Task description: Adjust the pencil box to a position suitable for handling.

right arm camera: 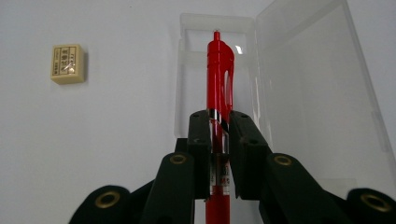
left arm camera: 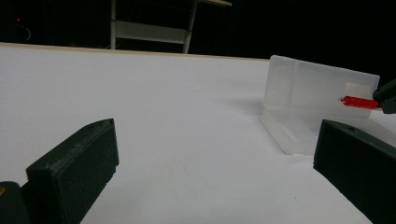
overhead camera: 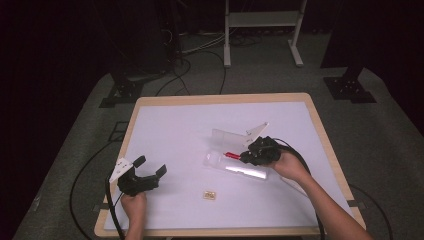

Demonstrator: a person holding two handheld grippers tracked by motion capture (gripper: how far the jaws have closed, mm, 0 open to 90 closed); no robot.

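In the middle of the right gripper view, the right gripper [right arm camera: 219, 135] had its jaws clenched on a bright red pen [right arm camera: 218, 70] with a clip, held over the open clear plastic box [right arm camera: 299, 93]. The left gripper [overhead camera: 148, 167] sat at the lower left of the high view, jaws released and holding nothing.

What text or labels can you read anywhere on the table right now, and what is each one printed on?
Nothing reads clearly enough to quote.
Eraser: dark print on its label, too small and blurred to read.
Red pen: white lettering on the barrel, between the right tongs, mostly hidden and not legible.
Clear plastic case: no print visible.
Left tongs: no markings visible.
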